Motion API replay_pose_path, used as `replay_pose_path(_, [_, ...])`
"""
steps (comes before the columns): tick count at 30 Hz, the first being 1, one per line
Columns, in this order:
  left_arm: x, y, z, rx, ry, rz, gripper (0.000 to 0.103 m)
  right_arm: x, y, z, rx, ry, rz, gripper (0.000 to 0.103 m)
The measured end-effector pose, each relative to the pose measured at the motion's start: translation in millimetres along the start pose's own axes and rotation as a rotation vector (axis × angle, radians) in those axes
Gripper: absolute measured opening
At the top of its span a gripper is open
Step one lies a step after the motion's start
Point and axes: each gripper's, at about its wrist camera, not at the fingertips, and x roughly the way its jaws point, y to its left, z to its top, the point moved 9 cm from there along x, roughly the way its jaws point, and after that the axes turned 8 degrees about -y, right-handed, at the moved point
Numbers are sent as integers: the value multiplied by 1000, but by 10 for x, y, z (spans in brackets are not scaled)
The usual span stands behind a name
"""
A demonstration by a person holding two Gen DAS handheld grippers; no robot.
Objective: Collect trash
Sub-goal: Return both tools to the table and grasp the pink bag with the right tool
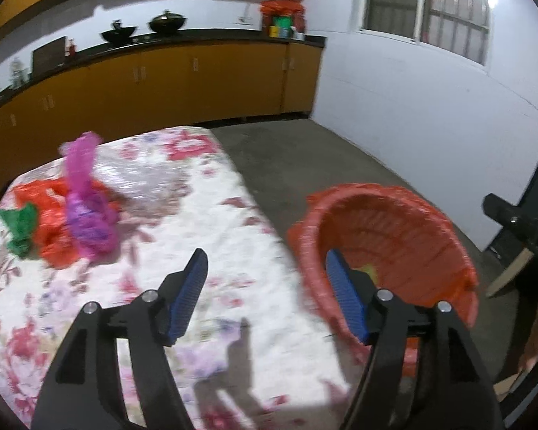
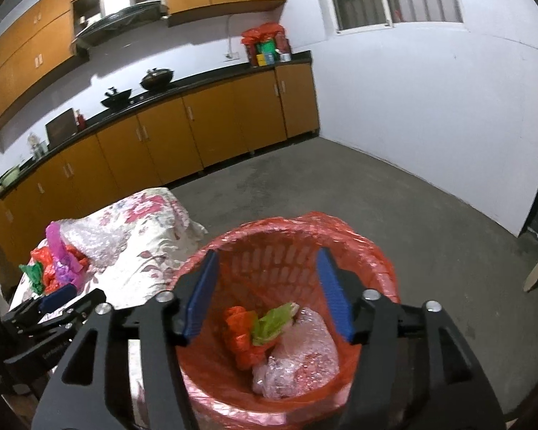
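A red bin lined with a red bag (image 2: 369, 251) stands on the floor beside a table under a floral cloth (image 1: 233, 251). Inside the bin lie a crumpled orange bag (image 2: 242, 337), a green scrap (image 2: 272, 324) and clear bubble wrap (image 2: 297, 362). My right gripper (image 2: 267, 294) hangs open over the bin with nothing between its blue pads. My left gripper (image 1: 267, 290) is open over the table's right edge, its right finger in front of the bin (image 1: 394, 222). On the table's far left lie a purple bag (image 1: 86, 208), orange bag (image 1: 50, 229), green bag (image 1: 19, 227) and bubble wrap (image 1: 140, 175).
Orange kitchen cabinets under a dark counter (image 2: 204, 82) run along the back wall, with pots and boxes on top. A white wall with a window (image 2: 430, 89) closes the right side. Grey concrete floor (image 2: 340, 186) lies between. The left gripper shows at the right wrist view's lower left (image 2: 59, 301).
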Motion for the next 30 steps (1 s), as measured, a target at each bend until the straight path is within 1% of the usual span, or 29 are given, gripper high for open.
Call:
replay_pose_path(3, [-73,345,-27,-20,-4,67,70,50,224,-21,-39,16,34,68])
replay_pose_path(5, [-129,552,-43,-33,-9,106,71,87,407,-48,-66,27,64,68])
replay_pose_path(7, [-200,836,-74,-49,-14,162,72,124,584,-63,-83,38,98,68])
replay_pose_path(10, [-301,1223,-124,-75,-20,236,72,191,953,-92,-122,57,173,68])
replay_pose_path(15, [-500,1924,-190,-139,-26,372,72,336,1702,-172,-205,79,306,68])
replay_pose_path(17, [-590,2179,-211,-170,-34,415,72,439,2018,-237,-219,107,362,68])
replay_pose_path(19, [-680,2374,-238,-192,-43,444,72,571,2312,-330,-221,148,413,68])
replay_pose_path(22, [-792,2627,-276,-222,-52,482,72,764,2662,-508,-225,202,453,67])
replay_pose_path(25, [-860,2840,-318,-244,-55,507,72,910,2899,-637,-230,237,462,67])
replay_pose_path(28, [-897,2981,-352,-258,-53,524,72,1072,3148,-771,-251,262,466,67])
replay_pose_path(30, [-906,3045,-380,-267,-50,529,72,1125,3242,-821,-265,268,465,67])
